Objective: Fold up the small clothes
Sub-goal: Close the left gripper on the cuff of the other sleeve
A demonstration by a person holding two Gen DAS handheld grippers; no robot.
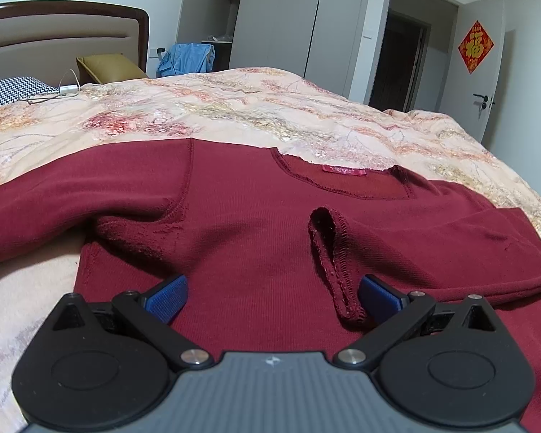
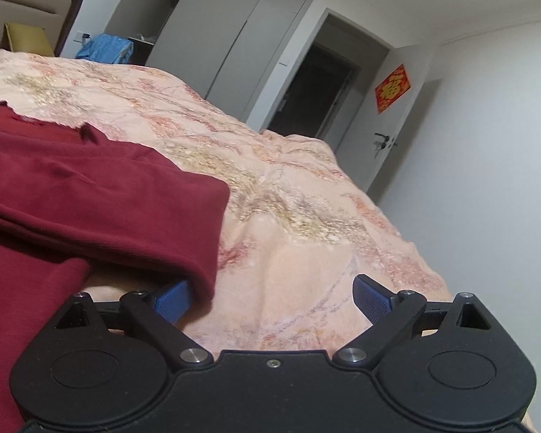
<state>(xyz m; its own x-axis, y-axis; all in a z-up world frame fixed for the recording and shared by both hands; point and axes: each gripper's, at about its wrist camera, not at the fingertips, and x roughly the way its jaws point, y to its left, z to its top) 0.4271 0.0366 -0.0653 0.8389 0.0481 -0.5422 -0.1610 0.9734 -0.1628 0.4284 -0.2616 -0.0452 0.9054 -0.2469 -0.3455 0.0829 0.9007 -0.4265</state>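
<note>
Clearly the dark red shirt (image 1: 234, 223) lies spread flat on the bed (image 1: 234, 108) so its parts can be folded over one another: its front faces up, the neckline (image 1: 342, 180) with a pink label (image 1: 343, 170) points away toward the far side of the bed, and its long axis from hem to collar runs roughly straight ahead of the left gripper (image 1: 272, 297). One sleeve (image 1: 36, 213) stretches out sideways to the left, across that axis, while the other sleeve (image 1: 432, 249) is already laid inward over the chest, its cuff (image 1: 333, 263) resting just beside one blue pad. The left gripper's fingers (image 1: 167, 297) stand wide apart over the lower body of the shirt, clamped on nothing. The right gripper (image 2: 272, 297) hovers low at the shirt's right edge, its fingers (image 2: 373, 297) also spread wide and empty; the rounded fold of the sleeve (image 2: 198, 223) sits against the inner pad but is not pinched. That fold probably marks the side just turned in, leaving the outstretched sleeve as the likely next part to bring across.
</note>
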